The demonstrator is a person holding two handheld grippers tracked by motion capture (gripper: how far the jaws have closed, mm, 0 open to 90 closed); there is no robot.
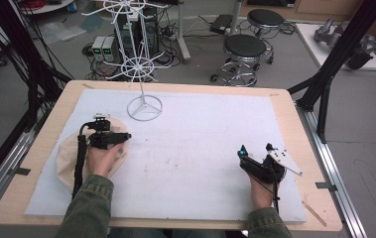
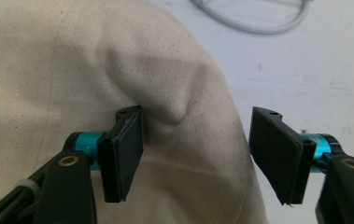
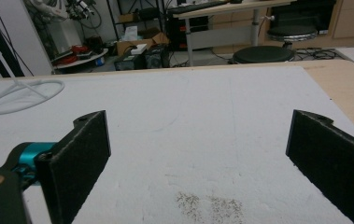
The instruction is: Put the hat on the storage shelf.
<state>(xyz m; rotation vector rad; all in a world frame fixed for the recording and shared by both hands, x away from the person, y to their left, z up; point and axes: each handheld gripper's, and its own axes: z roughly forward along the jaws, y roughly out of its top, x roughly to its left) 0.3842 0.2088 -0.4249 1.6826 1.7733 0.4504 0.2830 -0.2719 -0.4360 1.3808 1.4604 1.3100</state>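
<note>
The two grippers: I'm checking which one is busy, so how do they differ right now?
The left gripper hangs over the cream cloth, a fold between its open jaws; the right gripper has bare white mat between its jaws. The left sits at the table's left, the right near its right edge. Both are open.

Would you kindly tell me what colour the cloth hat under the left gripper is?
The cloth hat is plain cream-beige, clearest in the left gripper view.

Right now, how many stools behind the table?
2. One black round stool stands on the floor just past the table's far edge; a second stool stands farther back, to its right. More may be hidden out of frame.
</note>
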